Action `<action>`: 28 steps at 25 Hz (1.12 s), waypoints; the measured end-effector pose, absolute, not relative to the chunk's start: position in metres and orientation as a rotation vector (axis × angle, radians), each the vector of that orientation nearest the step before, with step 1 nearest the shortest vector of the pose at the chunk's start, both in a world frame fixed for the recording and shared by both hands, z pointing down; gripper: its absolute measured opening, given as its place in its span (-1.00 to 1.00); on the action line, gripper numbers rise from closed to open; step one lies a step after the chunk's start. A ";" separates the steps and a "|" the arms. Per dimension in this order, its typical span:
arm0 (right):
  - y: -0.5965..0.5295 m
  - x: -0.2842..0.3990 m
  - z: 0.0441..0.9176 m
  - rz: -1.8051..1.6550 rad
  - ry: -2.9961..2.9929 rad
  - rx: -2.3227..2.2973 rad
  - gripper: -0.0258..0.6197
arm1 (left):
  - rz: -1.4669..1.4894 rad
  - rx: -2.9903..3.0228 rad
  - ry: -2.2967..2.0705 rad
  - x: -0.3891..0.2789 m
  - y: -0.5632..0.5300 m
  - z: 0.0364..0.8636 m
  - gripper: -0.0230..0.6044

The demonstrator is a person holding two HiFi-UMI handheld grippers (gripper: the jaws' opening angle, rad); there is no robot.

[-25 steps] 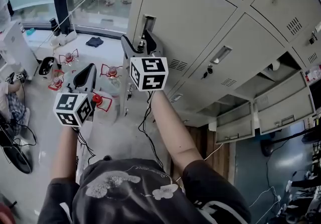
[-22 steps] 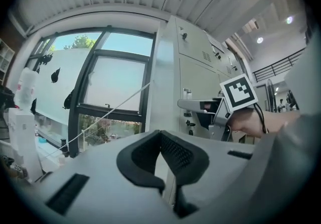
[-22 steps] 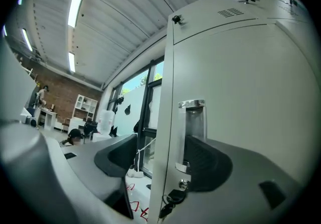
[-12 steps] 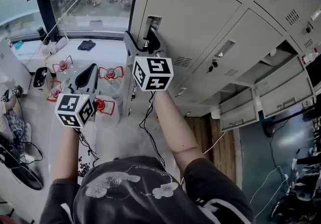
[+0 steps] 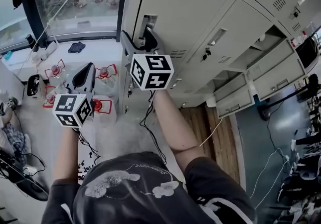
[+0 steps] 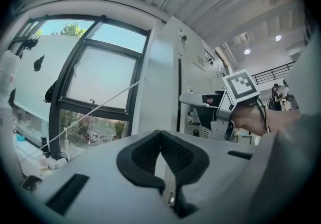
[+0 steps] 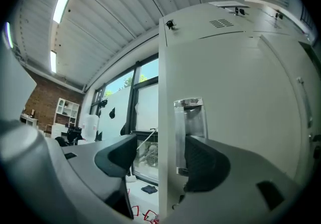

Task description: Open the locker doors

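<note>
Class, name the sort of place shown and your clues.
Probably a workshop or lab locker area: a bank of grey metal lockers, a large dark-framed window, a red brick wall.

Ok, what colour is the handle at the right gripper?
Shiny silver handle, on a light grey door; clearest in the right gripper view.

- Left gripper (image 5: 88, 69): smooth grey shell with black jaw pads (image 6: 143, 155), dimpled on their inner faces.
- Right gripper (image 5: 142, 38): same grey shell, with black wedge-shaped pads.
- Left cube (image 5: 73, 109) and right cube (image 5: 151, 71): white, with a black square marker on each visible face.
- Cables: a thin black lead (image 5: 145, 120) hangs from the right gripper, and a second (image 5: 83, 142) from the left.
- T-shirt (image 5: 130, 188): dark grey, short-sleeved, with a pale grey print (image 5: 108, 184).
</note>
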State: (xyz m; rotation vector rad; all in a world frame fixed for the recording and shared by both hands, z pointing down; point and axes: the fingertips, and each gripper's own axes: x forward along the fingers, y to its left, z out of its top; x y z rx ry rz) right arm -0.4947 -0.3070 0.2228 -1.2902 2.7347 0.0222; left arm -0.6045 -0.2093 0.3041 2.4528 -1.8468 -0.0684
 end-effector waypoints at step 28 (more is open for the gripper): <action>-0.220 -0.396 0.225 -0.113 2.695 -1.473 -0.46 | -0.070 2.598 -1.620 -0.521 -0.169 0.310 -0.90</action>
